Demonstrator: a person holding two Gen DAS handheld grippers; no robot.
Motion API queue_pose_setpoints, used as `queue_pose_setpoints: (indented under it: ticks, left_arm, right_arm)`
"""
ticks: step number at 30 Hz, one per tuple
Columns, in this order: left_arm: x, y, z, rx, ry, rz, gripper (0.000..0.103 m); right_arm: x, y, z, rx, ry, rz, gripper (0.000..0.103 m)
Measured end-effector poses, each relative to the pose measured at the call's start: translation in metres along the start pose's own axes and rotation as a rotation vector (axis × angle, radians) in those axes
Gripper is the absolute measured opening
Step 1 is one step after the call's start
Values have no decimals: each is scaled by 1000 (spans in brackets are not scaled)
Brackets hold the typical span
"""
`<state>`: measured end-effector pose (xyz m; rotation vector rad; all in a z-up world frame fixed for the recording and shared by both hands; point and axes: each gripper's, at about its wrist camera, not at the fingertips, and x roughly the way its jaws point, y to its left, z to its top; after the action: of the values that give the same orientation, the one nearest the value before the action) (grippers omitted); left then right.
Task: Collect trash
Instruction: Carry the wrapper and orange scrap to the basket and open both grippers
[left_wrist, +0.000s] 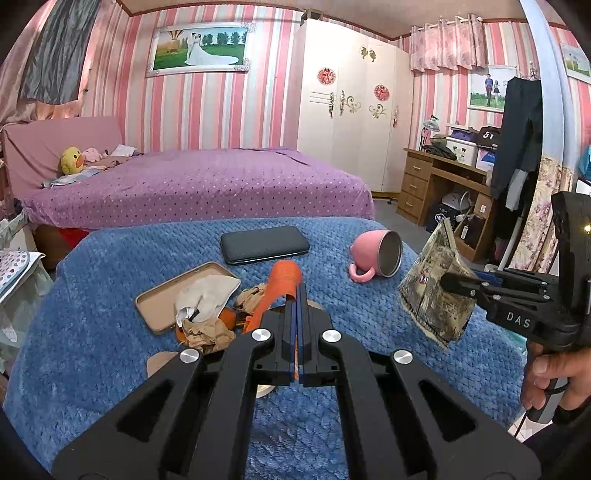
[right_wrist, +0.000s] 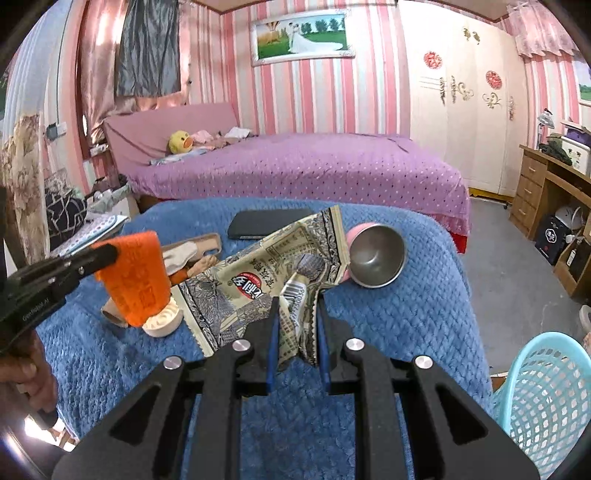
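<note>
With the right gripper (right_wrist: 297, 321) pinched on a crumpled snack wrapper (right_wrist: 273, 269) and the left gripper (left_wrist: 295, 314) clamped on an orange wrapper (left_wrist: 280, 284), the thin foil could have been slipped before the basket (right_wrist: 546, 398) at lower right was reached.

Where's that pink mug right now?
The pink mug lies tipped on its side on the blue blanket, right of the black phone.

The blue blanket (right_wrist: 424, 314) is bare on the right side, so a gripper can pass there toward the blue basket (right_wrist: 546, 398). The tipped pink cup (right_wrist: 373, 258) sits at the far right. On the left, the open tin (left_wrist: 162, 302), crumpled paper (left_wrist: 203, 332) and white lid (right_wrist: 162, 323) crowd the way. The black case (left_wrist: 264, 244) lies at the back.
</note>
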<state>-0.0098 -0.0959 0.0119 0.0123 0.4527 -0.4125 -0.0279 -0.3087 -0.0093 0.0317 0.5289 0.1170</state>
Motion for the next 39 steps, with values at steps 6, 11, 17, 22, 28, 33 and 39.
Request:
queue_pose_setpoints:
  ticks: [6, 11, 17, 22, 28, 33, 39]
  left_arm:
    - [0, -6, 0, 12, -6, -18, 0]
    - [2, -18, 2, 17, -16, -38, 0]
    - [4, -39, 7, 21, -38, -58, 0]
    - [7, -66, 13, 42, -59, -88, 0]
    - [17, -108, 21, 63, -65, -147, 0]
    - [19, -149, 27, 110, -77, -209, 0]
    - [29, -188, 24, 173, -49, -266, 0]
  right_arm:
    - [-5, -14, 2, 16, -14, -26, 18]
    - [-14, -27, 2, 37, -29, -41, 18]
    - [-25, -47, 0, 64, -43, -56, 18]
    - [-35, -65, -4, 85, -52, -82, 18]
    - [-49, -99, -13, 113, -54, -135, 18]
    - [-64, -130, -21, 155, -63, -184, 18]
    - [-84, -172, -32, 244, -86, -222, 18]
